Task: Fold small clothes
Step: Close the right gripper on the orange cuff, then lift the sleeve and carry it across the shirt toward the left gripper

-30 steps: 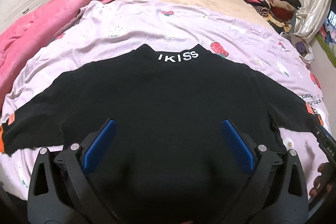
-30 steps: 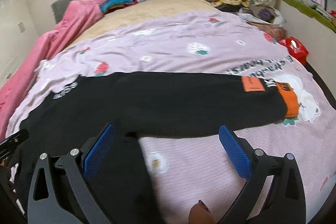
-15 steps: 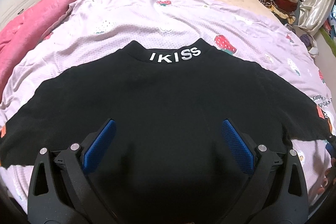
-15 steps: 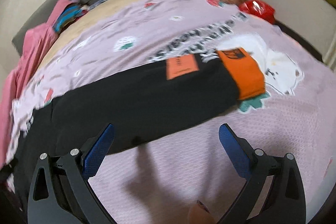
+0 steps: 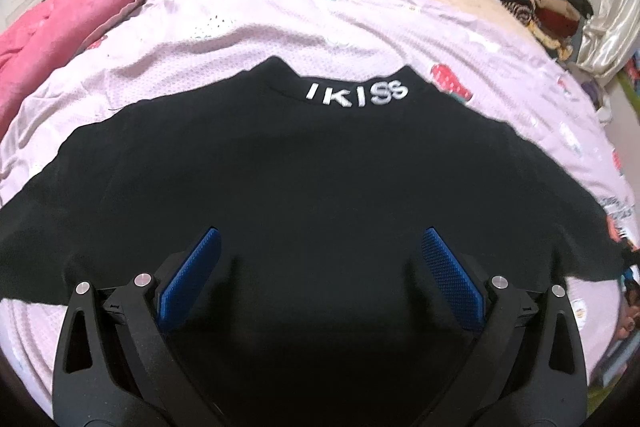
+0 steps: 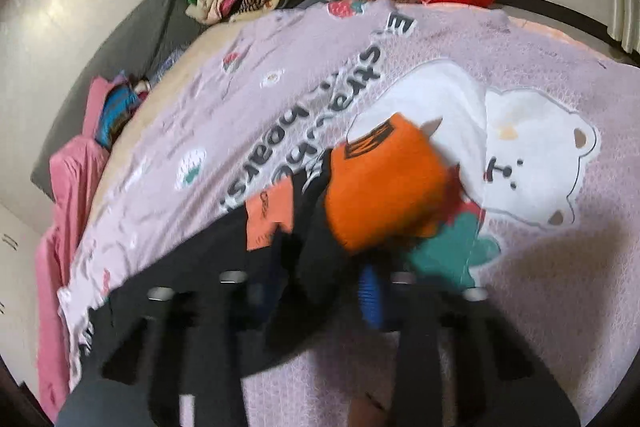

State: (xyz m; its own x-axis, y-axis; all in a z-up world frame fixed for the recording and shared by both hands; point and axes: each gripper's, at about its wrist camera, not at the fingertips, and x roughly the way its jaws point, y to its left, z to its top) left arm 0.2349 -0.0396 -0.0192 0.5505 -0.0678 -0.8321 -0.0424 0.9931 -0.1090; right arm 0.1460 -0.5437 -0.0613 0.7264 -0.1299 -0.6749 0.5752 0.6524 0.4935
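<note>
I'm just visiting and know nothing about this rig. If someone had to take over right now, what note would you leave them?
Left gripper: open, hovering over the black sweater, holding nothing.
Right gripper: jaws closing on the sleeve just behind its orange cuff; the picture is blurred.
Sweater lies spread flat on the lilac blanket, collar away from you.
Done: laid out. Left: fold both sleeves in, then the body.

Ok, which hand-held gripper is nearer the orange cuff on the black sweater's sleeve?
Right. The right hand-held gripper is closing on the sleeve just behind the orange cuff. The left hand-held gripper hovers open over the black sweater body, away from that cuff.
</note>
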